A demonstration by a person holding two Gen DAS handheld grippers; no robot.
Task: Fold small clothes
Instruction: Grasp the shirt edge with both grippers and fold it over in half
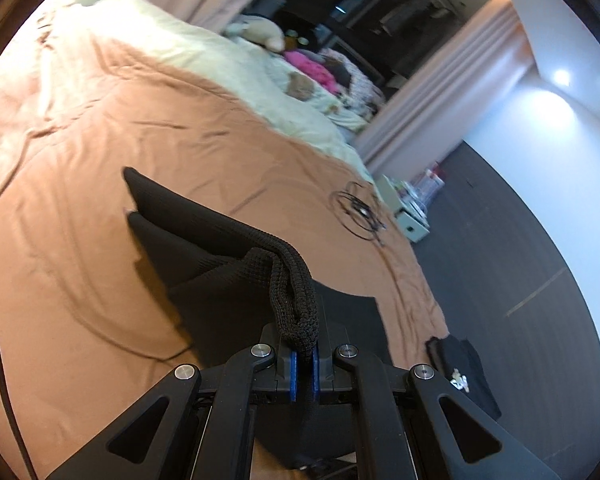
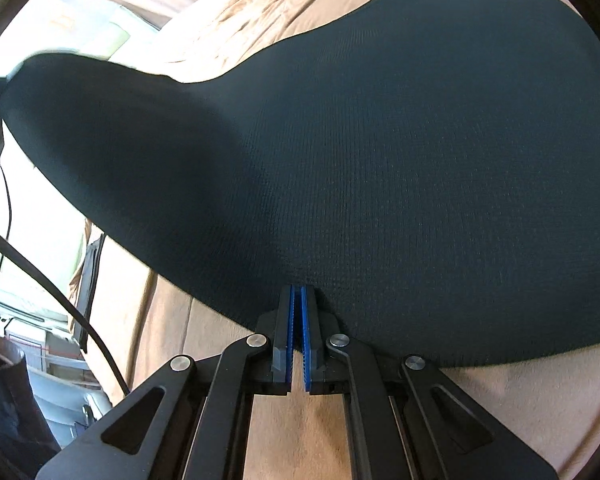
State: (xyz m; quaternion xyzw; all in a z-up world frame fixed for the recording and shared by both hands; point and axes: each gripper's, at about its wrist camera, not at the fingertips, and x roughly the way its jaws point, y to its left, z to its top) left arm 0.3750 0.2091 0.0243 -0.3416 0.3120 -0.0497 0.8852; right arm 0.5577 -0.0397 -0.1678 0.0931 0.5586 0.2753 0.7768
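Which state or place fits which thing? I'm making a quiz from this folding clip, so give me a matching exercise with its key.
Things:
1. left tongs
2. right tongs
3. coiled thin black cable
4. fluffy cream blanket

Places or states:
A. lying loose on the tan bedsheet
B. shut on the thick ribbed band of the black knit garment
C. bunched at the far end of the bed
D. shut on the garment's flat thin edge

Pairs: 1-B, 2-D, 3-A, 4-C

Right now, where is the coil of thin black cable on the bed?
In the left wrist view the coil of thin black cable lies on the tan bedsheet near the bed's right edge, beyond the black knit garment.
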